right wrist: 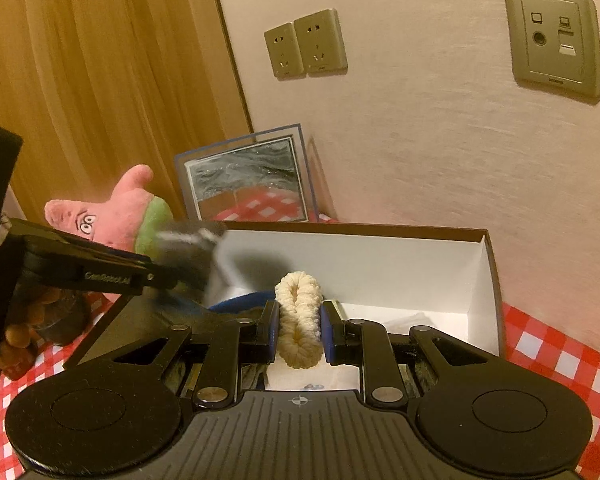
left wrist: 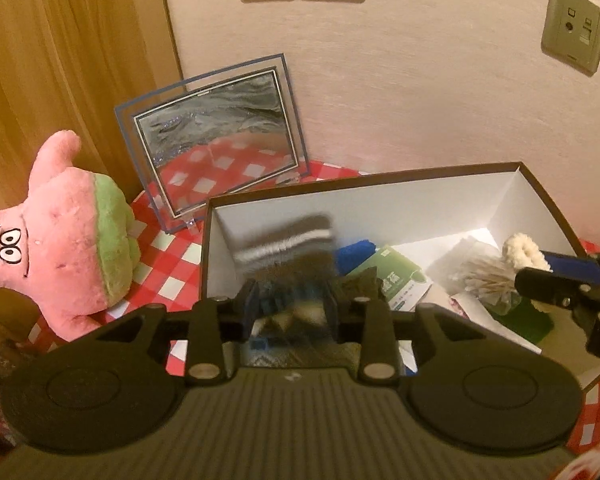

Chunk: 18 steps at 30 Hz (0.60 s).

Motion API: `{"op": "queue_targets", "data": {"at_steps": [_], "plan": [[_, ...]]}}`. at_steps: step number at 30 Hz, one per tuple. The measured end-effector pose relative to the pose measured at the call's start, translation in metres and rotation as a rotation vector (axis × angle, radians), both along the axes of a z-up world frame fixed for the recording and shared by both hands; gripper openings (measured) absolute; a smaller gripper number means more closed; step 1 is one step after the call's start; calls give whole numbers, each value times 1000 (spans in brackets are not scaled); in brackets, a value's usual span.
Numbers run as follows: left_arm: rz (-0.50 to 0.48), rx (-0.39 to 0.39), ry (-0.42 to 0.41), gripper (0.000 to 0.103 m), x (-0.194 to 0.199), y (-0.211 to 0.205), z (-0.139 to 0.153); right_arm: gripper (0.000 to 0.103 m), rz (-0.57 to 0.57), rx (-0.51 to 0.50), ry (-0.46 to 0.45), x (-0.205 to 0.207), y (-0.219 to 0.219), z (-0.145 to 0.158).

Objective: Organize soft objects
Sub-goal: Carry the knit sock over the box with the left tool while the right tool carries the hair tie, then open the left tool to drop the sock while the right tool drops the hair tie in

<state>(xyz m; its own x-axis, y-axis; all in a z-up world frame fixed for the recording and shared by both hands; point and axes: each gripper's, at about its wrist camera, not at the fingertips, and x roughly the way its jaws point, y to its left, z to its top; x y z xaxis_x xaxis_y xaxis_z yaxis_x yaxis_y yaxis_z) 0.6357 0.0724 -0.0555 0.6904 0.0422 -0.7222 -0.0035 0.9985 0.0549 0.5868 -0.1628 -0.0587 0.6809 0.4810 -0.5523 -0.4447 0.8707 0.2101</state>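
Left wrist view: left gripper (left wrist: 290, 300) has its jaws spread around a blurred grey striped sock (left wrist: 286, 246) above the white box (left wrist: 400, 204); contact cannot be told. Pink plush star (left wrist: 64, 240) lies left on the checked cloth (left wrist: 180, 248).

Right wrist view: right gripper (right wrist: 299, 330) pinches a cream scrunchie (right wrist: 299, 320) over the box (right wrist: 380, 264)

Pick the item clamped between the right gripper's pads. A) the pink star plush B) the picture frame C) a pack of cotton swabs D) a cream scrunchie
D: in the right wrist view the right gripper has its blue pads pressed on both sides of the cream scrunchie, held over the open box, while the pink star plush sits outside on the checked cloth.
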Motion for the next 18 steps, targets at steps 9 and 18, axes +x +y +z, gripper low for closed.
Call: {"op": "queue_targets", "data": {"at_steps": [9, 18], "plan": [[-10, -19, 5, 32, -3, -2, 0, 22, 10, -2, 10, 3, 3, -4], [-17, -8, 6, 32, -5, -5, 1, 22, 18, -9, 4, 7, 10, -3]]}}
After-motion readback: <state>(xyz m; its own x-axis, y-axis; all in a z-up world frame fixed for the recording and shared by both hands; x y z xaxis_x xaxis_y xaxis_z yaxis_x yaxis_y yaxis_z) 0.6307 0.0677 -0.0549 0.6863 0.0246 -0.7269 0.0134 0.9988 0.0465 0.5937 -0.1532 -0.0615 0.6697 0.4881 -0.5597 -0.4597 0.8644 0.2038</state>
